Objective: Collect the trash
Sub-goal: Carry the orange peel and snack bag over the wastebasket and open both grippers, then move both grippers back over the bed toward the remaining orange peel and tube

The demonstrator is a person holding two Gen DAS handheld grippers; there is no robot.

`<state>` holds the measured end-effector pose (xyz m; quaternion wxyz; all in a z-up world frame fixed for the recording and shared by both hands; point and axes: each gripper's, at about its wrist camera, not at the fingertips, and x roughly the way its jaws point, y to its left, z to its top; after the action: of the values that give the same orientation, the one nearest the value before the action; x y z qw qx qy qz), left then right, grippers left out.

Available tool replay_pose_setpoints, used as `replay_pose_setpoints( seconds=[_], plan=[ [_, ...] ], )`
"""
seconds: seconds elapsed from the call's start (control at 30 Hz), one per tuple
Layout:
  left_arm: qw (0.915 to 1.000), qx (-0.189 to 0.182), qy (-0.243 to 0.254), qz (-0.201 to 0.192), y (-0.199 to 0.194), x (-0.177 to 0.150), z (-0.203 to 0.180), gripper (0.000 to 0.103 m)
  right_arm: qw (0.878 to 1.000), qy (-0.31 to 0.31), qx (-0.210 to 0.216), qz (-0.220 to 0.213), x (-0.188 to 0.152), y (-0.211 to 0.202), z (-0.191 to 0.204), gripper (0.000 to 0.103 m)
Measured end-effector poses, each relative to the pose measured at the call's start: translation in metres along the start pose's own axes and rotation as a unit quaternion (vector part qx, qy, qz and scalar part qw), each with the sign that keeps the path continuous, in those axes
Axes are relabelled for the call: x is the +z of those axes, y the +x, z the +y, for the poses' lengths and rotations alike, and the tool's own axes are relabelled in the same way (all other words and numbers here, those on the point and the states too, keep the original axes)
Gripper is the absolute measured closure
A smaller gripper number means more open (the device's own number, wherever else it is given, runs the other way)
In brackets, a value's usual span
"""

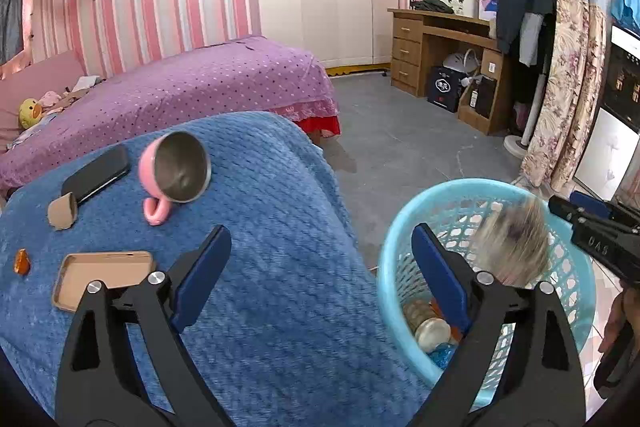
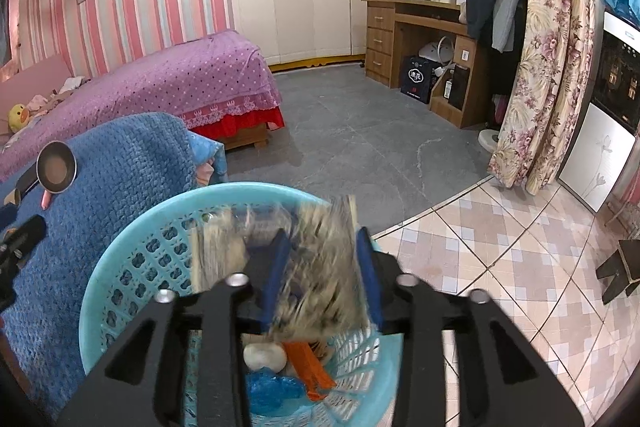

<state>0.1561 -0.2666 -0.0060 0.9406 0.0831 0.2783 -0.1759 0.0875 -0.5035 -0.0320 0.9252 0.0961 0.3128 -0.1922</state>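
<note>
A light blue mesh trash basket (image 1: pixel 576 267) (image 2: pixel 132 267) stands on the floor beside the blue-blanketed table (image 1: pixel 260 227). A blurred grey-brown piece of trash (image 1: pixel 514 243) (image 2: pixel 320 267) hangs in mid-air over the basket, between the parted fingers of my right gripper (image 2: pixel 322 267); it looks loose, not pinched. My left gripper (image 1: pixel 320 275) is open and empty above the table's right edge. Inside the basket lie a bottle (image 1: pixel 430 333), an orange wrapper (image 2: pixel 310 367) and blue plastic (image 2: pixel 272 391). A torn cardboard scrap (image 1: pixel 62 213) and an orange wrapper (image 1: pixel 22 261) lie on the blanket.
On the blanket sit a pink steel-lined mug (image 1: pixel 176 171) on its side, a black phone (image 1: pixel 98 173) and a tan phone case (image 1: pixel 100 277). A purple bed (image 1: pixel 180 87) stands behind, a wooden desk (image 1: pixel 440 43) at the far right, grey floor (image 2: pixel 360 131) between.
</note>
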Motion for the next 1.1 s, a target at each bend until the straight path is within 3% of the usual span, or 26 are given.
replay_pose_setpoints(
  seconds=[0.03,0.3,0.57,0.7,0.87,1.1],
  plan=[
    [1.0,0.002,-0.001,-0.002,-0.003,0.0,0.004,0.013,1.0,-0.002,0.0,0.0,0.0,0.0,0.003,0.044],
    [0.9996,0.023,-0.001,-0.014,-0.021,-0.001,0.025,0.01,1.0,0.002,-0.007,-0.011,0.003,-0.004,0.021,0.014],
    [0.9991,0.038,-0.016,-0.013,-0.032,-0.008,0.06,0.008,1.0,0.001,-0.014,-0.014,0.006,-0.006,0.047,0.012],
    [0.9988,0.042,-0.021,-0.012,-0.035,-0.014,0.08,0.006,1.0,-0.01,-0.007,-0.019,0.008,-0.007,0.066,0.006],
    [0.9975,0.069,-0.014,-0.012,-0.036,-0.022,0.11,0.006,0.999,-0.022,0.0,-0.023,0.01,-0.008,0.088,0.005],
    [0.9937,0.088,-0.07,0.003,-0.027,-0.033,0.174,0.006,0.999,-0.026,0.016,-0.027,0.01,-0.007,0.114,0.005]
  ],
)
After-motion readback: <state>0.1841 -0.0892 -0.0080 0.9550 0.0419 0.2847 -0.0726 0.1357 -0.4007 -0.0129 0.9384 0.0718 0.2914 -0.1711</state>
